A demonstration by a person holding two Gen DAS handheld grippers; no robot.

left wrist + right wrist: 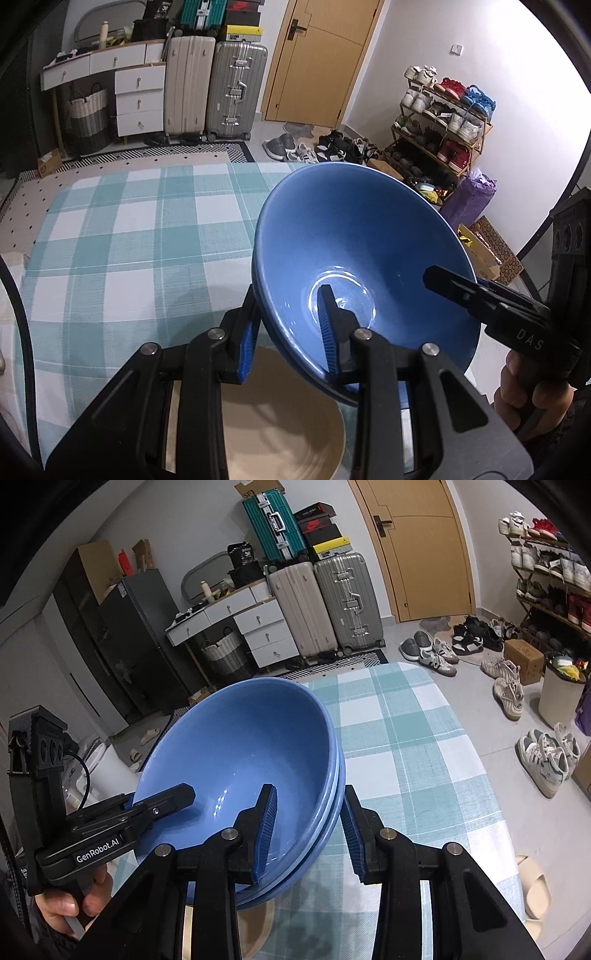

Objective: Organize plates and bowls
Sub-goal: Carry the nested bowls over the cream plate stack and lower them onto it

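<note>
A stack of blue bowls (354,236) hangs tilted above the table, held from two sides. My left gripper (288,306) is shut on the stack's near-left rim, one blue pad inside and one outside. In the right wrist view my right gripper (309,797) is shut on the opposite rim of the blue bowls (236,746), where about three nested rims show. The right gripper (461,288) also reaches into the bowl from the right in the left wrist view, with a person's hand below it. The left gripper (173,797) shows at the left. A beige ribbed plate (280,424) lies on the table under the stack.
The table wears a teal and white checked cloth (129,240). Beyond it stand suitcases (214,85), a white drawer unit (140,99) and a shoe rack (443,122). Shoes (509,690) and a white bin (557,698) sit on the floor to the right.
</note>
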